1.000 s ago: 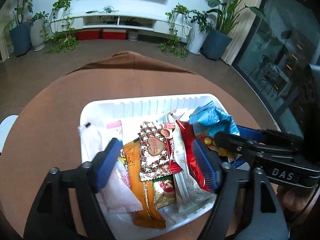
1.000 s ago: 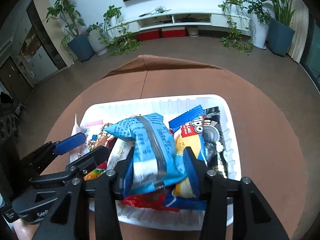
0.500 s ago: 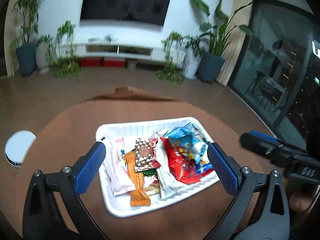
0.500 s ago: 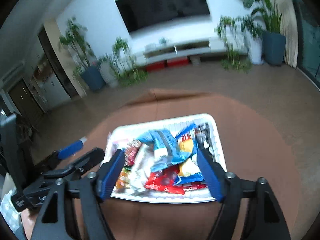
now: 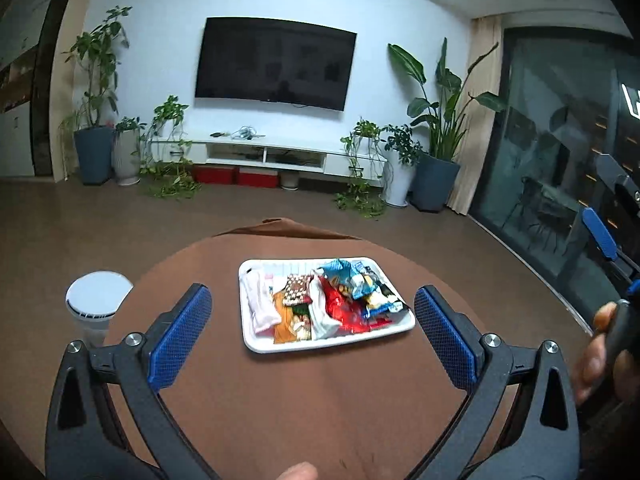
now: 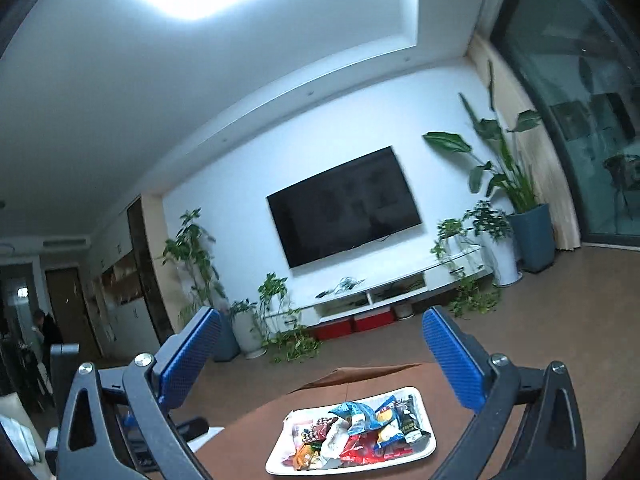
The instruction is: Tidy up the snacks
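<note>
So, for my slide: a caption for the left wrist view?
Open left gripper above a white tray of snacks on a brown table.

No readable text: print on snack wrappers (image 5: 352, 292) in white tray (image 5: 320, 344) too small to make out.

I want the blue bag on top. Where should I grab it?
Pinch the blue bag by its crinkled top edge, coming straight down from above. It sits highest on the pile in the tray, so nothing covers it, and other snacks crowd its sides.
</note>
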The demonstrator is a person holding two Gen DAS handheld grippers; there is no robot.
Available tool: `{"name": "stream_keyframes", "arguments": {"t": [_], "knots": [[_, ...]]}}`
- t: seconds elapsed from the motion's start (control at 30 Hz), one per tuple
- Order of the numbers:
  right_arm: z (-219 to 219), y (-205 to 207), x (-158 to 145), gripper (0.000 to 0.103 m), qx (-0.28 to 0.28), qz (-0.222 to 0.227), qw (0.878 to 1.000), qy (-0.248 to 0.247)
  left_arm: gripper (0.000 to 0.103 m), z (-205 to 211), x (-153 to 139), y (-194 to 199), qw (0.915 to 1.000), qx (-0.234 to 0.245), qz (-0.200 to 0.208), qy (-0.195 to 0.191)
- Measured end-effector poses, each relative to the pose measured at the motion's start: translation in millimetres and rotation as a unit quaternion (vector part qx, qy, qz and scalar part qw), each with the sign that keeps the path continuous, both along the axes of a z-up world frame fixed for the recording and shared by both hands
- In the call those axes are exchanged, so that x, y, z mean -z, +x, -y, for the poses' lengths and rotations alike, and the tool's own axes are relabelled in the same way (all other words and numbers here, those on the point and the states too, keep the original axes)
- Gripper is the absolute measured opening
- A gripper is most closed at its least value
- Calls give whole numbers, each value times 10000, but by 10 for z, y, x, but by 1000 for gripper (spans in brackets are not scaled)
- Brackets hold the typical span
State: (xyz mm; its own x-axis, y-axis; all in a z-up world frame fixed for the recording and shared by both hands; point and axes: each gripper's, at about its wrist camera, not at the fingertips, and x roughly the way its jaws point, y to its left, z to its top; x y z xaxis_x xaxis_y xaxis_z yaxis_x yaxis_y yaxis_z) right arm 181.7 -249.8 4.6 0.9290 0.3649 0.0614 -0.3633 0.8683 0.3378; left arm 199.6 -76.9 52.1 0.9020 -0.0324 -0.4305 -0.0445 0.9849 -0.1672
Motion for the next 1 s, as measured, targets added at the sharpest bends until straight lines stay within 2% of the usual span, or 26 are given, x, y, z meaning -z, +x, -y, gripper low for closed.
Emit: {"name": "stream_keyframes", "arguments": {"t": [0.07, 0.13, 0.23, 0.3, 0.43, 0.53, 0.63, 0.77, 0.9, 1.0], "knots": [[65, -96, -44, 103, 55, -133, 9998, 164, 103, 20, -40, -227, 9999, -121, 89, 72], [121, -242, -75, 103, 181, -77, 9996, 200, 103, 59, -85, -447, 9995, -95, 275, 112], [101, -541, -80, 103, 566, 378, 9977, -24, 103, 154, -145, -756, 9974, -421, 444, 379], [7, -737, -72, 103, 769, 658, 9940, -402, 103, 195, -167, -942, 9943, -655, 633, 549], [-225, -942, -76, 103, 1277, 834, 9812, -1184, 103, 227, -159, -1062, 9945, -799, 292, 607], [-356, -1033, -36, 103, 1113, 872, 9799, -1406, 103, 254, -113, -1130, 9931, -931, 97, 700], [-444, -1004, 50, 103, 947, 511, 9806, -1636, 103, 269, -31, -1155, 9927, -970, -68, 707], [-479, -816, 266, 103, 897, -534, 9777, -1823, 103, 193, 134, -1060, 9938, -903, -421, 498], [-428, -622, 504, 103, 850, -1532, 9667, -1865, 103, 80, 287, -974, 9934, -917, -640, 265], [-413, -582, 645, 103, 789, -1966, 9608, -1791, 103, 18, 375, -931, 9925, -962, -728, 188]]}}
